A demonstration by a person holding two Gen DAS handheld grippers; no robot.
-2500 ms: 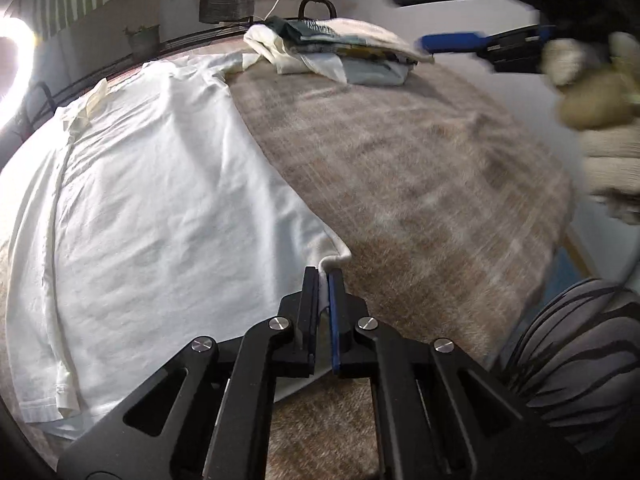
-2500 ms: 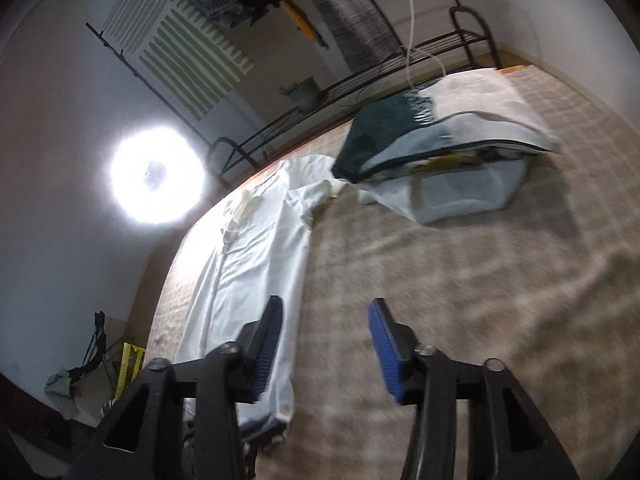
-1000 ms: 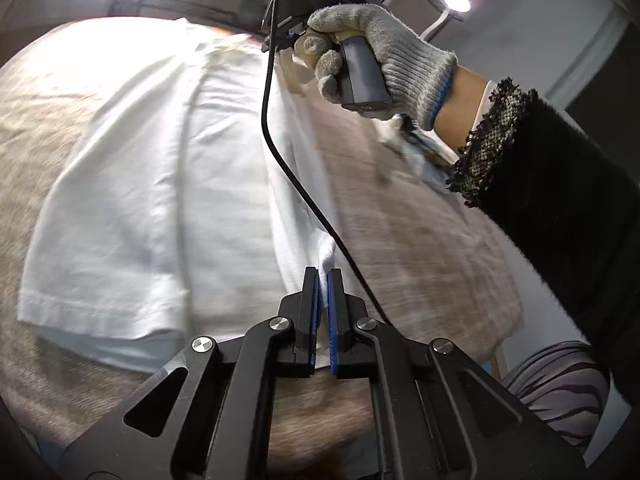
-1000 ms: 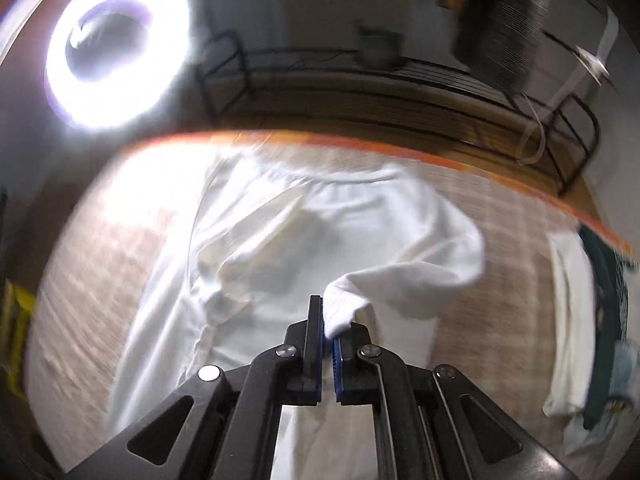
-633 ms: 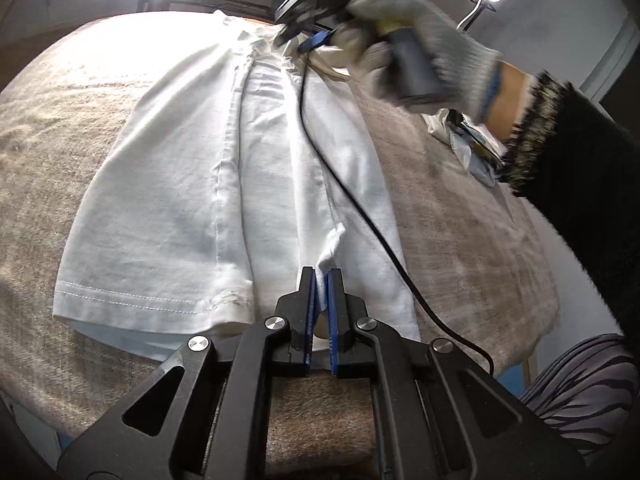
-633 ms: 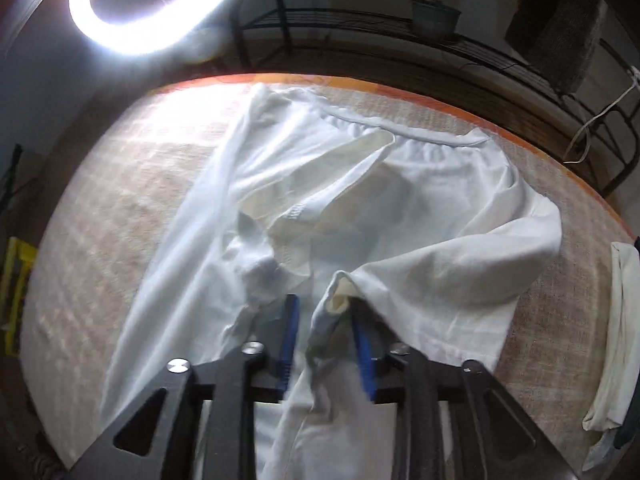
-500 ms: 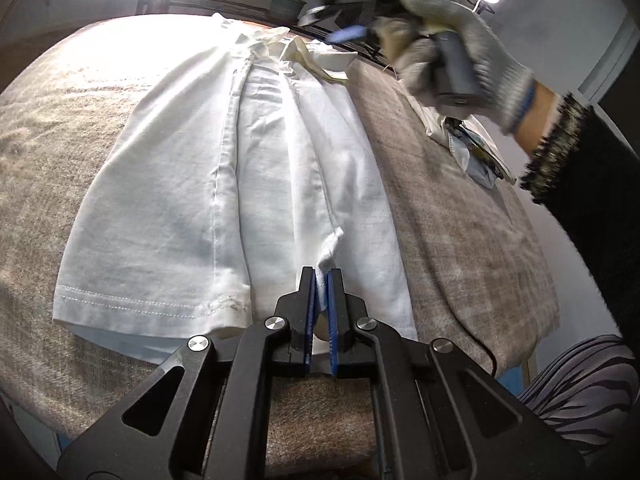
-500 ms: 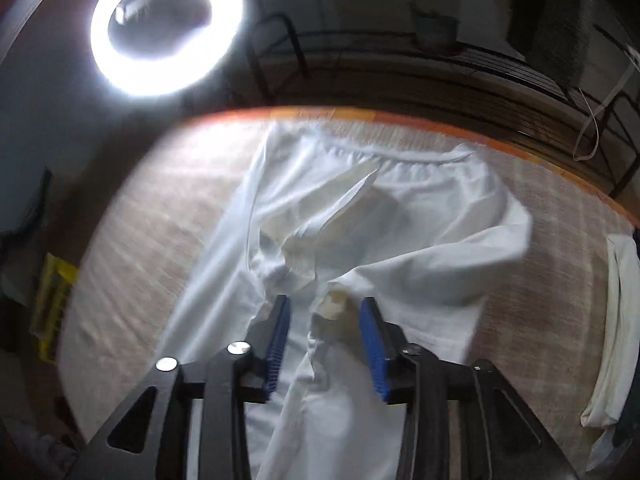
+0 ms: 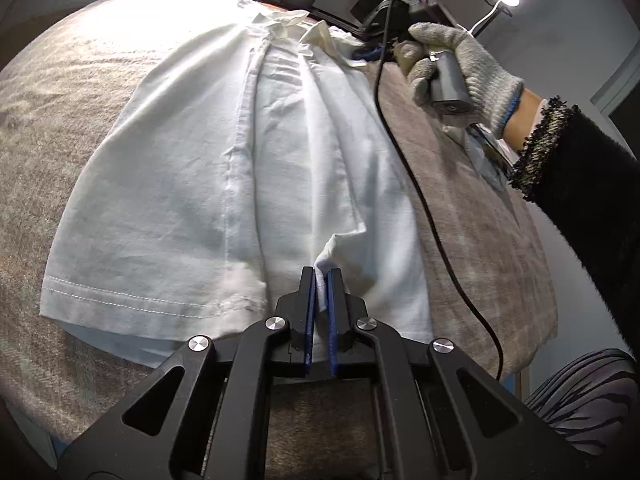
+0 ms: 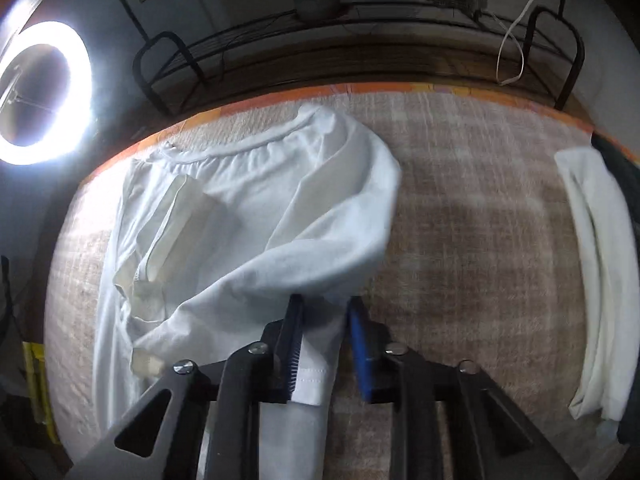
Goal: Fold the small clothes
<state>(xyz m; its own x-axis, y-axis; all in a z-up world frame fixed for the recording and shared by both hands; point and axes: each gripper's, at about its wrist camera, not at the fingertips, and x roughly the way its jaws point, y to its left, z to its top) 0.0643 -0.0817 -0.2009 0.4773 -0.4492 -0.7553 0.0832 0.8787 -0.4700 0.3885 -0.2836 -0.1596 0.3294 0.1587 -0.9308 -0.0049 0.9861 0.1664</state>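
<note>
A white T-shirt lies on a beige checked cloth, its right side folded inward over the body. My left gripper is shut on a pinch of the shirt's folded bottom hem. In the right wrist view the shirt shows its collar at the far edge and the folded shoulder bulging right. My right gripper is open, its jaws straddling the folded shoulder fabric without clamping it. In the left wrist view the gloved hand holding the right gripper hovers at the shirt's far right shoulder.
A stack of folded clothes lies at the right of the cloth. A black metal rail runs behind the far edge. A ring light glares at the left. A black cable hangs across the cloth's right side.
My right gripper has let go of the sleeve and opened, then shifted right to the folded shoulder. My left gripper stays shut on the hem, with the fold laid over the body.
</note>
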